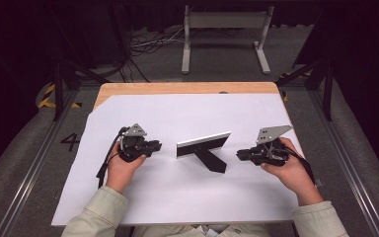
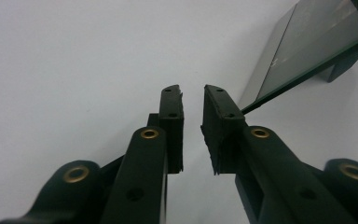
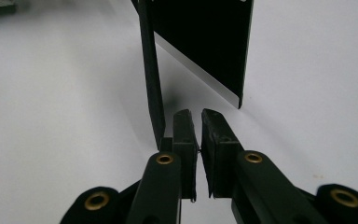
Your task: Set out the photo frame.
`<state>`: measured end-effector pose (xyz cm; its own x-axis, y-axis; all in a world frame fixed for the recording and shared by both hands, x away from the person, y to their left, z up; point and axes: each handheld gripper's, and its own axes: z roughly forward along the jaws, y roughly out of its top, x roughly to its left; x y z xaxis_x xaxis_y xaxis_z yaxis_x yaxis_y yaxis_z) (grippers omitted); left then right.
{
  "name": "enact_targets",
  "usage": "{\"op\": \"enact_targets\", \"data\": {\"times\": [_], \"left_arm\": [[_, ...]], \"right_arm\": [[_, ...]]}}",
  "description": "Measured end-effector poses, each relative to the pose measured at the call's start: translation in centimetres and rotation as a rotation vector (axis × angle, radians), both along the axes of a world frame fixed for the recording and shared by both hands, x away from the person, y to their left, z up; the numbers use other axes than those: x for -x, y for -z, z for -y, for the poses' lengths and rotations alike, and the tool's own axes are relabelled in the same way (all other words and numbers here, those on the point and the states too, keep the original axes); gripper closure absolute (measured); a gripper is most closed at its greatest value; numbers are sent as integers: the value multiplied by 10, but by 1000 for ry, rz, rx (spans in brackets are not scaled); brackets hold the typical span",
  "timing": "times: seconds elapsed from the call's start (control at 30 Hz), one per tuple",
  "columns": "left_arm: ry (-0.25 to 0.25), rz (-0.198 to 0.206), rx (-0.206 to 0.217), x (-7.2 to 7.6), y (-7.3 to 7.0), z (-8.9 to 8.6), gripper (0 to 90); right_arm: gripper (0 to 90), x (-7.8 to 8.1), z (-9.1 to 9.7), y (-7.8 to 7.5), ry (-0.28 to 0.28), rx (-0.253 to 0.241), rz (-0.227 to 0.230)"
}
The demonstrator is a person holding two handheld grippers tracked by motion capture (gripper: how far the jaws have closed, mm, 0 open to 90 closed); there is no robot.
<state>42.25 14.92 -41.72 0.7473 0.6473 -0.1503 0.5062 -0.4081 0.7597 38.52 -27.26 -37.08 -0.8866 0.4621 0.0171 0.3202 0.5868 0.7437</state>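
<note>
- While both hands rest low on the white sheet (image 1: 177,192) that covers the wooden table (image 1: 187,88), a dark flat panel (image 1: 203,144) stands on edge between the 2 grippers, near the middle of the sheet.
- From the high view the panel shows a pale top edge, and a black foot (image 1: 212,161) runs out from it across the sheet toward the person.
- At the left of the high view, the left gripper (image 1: 154,146) lies in the left hand (image 1: 123,165), pointing at the panel's left end and apart from it.
- Its own view shows the left gripper (image 2: 192,100) with its jaws almost together: a narrow gap stays between the pads (image 2: 173,116), nothing is in that gap, and only the white sheet (image 2: 74,70) lies below.
- Up at the right of that view, the panel (image 2: 307,42) shows as a glossy, greyish plate with a thin greenish edge, just beyond the jaw tips and not between them.
- On the other side, the right gripper (image 1: 242,154) lies in the right hand (image 1: 288,170), aimed at the panel's right end and near it.
- Seen from the right gripper view, the right gripper (image 3: 196,114) has its pads (image 3: 184,135) nearly pressed together, with a thin slit between them and nothing pinched.
- Ahead of those tips the panel (image 3: 200,37) rises dark, and its thin black edge (image 3: 153,84) runs down just beside the left-hand jaw; whether it touches that jaw I cannot tell.
</note>
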Motion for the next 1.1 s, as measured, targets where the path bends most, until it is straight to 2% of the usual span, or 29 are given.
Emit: {"op": "enact_targets", "data": {"times": [0.2,0.4,0.7,0.8,0.97,1.1], "left_arm": [[7,-11,5,-4,7,10,897],[37,-11,-2,-8,14,25,900],[92,-31,-11,-13,21,43,900],[96,-51,0,-15,25,47,900],[102,-71,-5,-18,30,49,900],[132,-77,-12,-18,32,53,900]], "right_arm": [[851,0,6,-1,21,-7,-5],[854,3,14,-4,44,-16,-1],[854,9,30,-7,97,-36,3],[852,11,32,-8,99,-46,-1],[852,13,34,-11,91,-82,-9],[851,15,36,-14,91,-98,-7]]}}
